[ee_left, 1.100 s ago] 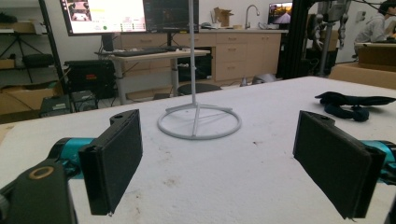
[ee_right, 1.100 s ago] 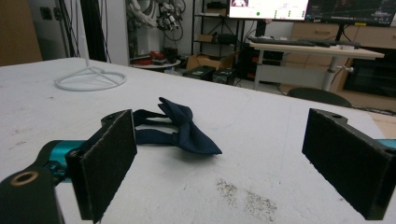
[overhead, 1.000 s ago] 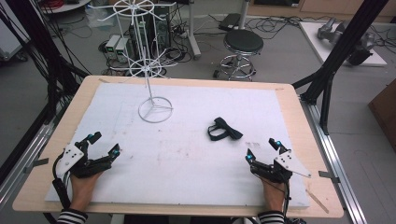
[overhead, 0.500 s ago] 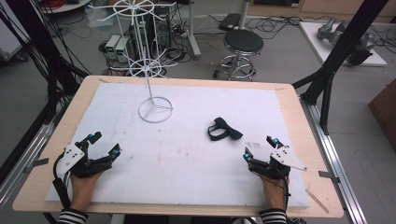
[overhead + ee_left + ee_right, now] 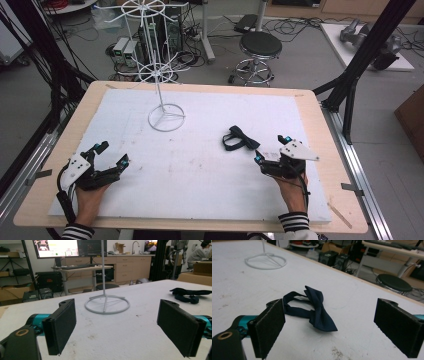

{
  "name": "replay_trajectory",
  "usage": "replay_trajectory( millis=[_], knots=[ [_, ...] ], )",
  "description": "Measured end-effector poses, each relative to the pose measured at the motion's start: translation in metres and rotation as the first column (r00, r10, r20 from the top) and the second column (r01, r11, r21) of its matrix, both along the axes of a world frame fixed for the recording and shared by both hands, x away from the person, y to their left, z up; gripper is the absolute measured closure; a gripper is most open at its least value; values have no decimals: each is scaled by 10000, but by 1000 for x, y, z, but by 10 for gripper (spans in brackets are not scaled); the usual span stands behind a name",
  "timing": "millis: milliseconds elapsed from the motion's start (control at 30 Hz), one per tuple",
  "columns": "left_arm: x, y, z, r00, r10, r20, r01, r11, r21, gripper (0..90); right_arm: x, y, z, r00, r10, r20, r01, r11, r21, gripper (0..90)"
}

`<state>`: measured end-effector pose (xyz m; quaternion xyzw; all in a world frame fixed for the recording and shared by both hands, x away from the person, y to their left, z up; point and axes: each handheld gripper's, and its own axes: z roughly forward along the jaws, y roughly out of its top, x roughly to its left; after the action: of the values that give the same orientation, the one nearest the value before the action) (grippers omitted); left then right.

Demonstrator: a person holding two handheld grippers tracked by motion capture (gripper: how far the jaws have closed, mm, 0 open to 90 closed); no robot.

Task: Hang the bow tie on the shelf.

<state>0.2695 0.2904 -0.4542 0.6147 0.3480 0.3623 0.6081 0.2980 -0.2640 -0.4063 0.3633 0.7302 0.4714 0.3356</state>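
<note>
Right now the dark navy bow tie point(image 5: 239, 139) lies flat on the white foam board point(image 5: 200, 165), right of the board's middle and well apart from the white wire display stand point(image 5: 162, 95) whose ring base sits toward the far left. The right gripper point(image 5: 271, 151) rests just short of the bow tie, on the person's side of it, with its jaws spread wide and nothing between them. In the right gripper view the bow tie point(image 5: 312, 310) sits ahead of the gap between the two black pads, nearer the left one, its strap looped behind the knot. The left gripper point(image 5: 112, 154) lies near the board's left edge, far from the bow tie, its jaws likewise wide apart and empty. Compared with a second ago, the right gripper has slid forward and a little leftward toward the bow tie; the left gripper, the bow tie and the stand have stayed put.
</note>
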Motion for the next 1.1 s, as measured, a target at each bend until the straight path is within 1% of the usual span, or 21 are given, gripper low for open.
replay_trajectory(
  millis=[33,67,133,200,233,267,300,333,400,500,533,567,600,633,700,800,900,933,967,1000,1100],
  knots=[
    [0,0,0,10000,1,1,-1,10000,-1,162,2,1,2,9999,34,-166,-35,10000,-65,90],
    [0,0,0,10000,2,-2,-2,10000,4,162,2,1,2,9999,34,-166,-35,10000,-65,90],
    [0,0,0,10000,2,-4,-2,10000,1,162,9,4,5,9986,141,-505,-153,9996,-235,90],
    [0,0,0,10000,5,-10,-5,10000,6,162,11,5,6,9980,147,-620,-165,9995,-284,90],
    [0,0,0,10000,5,-5,-5,10000,6,162,15,6,7,9961,146,-866,-188,9987,-478,90],
    [0,0,0,10000,7,-6,-7,10000,5,162,17,6,7,9956,174,-920,-225,9982,-548,90],
    [0,0,0,10000,7,-8,-7,10000,9,162,17,6,7,9956,174,-920,-225,9982,-548,90],
    [0,0,0,10000,11,-11,-10,10000,10,162,19,7,8,9932,241,-1140,-297,9984,-472,90],
    [0,0,0,10000,17,-24,-17,10000,17,162,24,6,8,9896,397,-1380,-462,9980,-436,90],
    [0,0,0,10000,25,-21,-25,10000,10,162,31,7,7,9818,421,-1852,-550,9963,-656,90],
    [0,0,0,10000,27,-7,-27,10000,5,162,34,9,8,9780,371,-2051,-569,9942,-914,90],
    [0,0,0,10000,29,-4,-29,10000,5,162,34,9,8,9780,371,-2051,-569,9942,-914,90],
    [0,0,0,10000,34,-3,-34,10000,7,162,38,11,8,9730,428,-2269,-668,9928,-991,90],
    [0,0,0,10000,33,-3,-33,10000,7,162,38,11,8,9730,428,-2269,-668,9928,-991,90],
    [0,0,0,10000,28,-6,-28,10000,3,162,42,14,8,9688,541,-2421,-830,9903,-1110,91],
    [0,0,0,10000,21,-3,-21,10000,-7,162,49,18,6,9548,680,-2893,-1065,9871,-1197,91],
    [0,0,0,10000,13,-4,-13,10000,-15,162,56,20,5,9439,737,-3220,-1250,9820,-1418,91],
    [0,0,0,10000,11,1,-11,10000,-20,162,58,22,5,9378,734,-3394,-1312,9799,-1506,91],
    [0,0,0,10000,10,-7,-10,10000,-15,162,59,23,5,9352,753,-3461,-1365,9783,-1560,92],
    [0,0,0,10000,6,-6,-6,10000,-18,162,63,25,5,9302,762,-3591,-1460,9743,-1714,130],
    [0,0,0,10000,3,-10,-3,10000,-20,162,65,27,5,9314,754,-3562,-1514,9699,-1907,136]
  ],
)
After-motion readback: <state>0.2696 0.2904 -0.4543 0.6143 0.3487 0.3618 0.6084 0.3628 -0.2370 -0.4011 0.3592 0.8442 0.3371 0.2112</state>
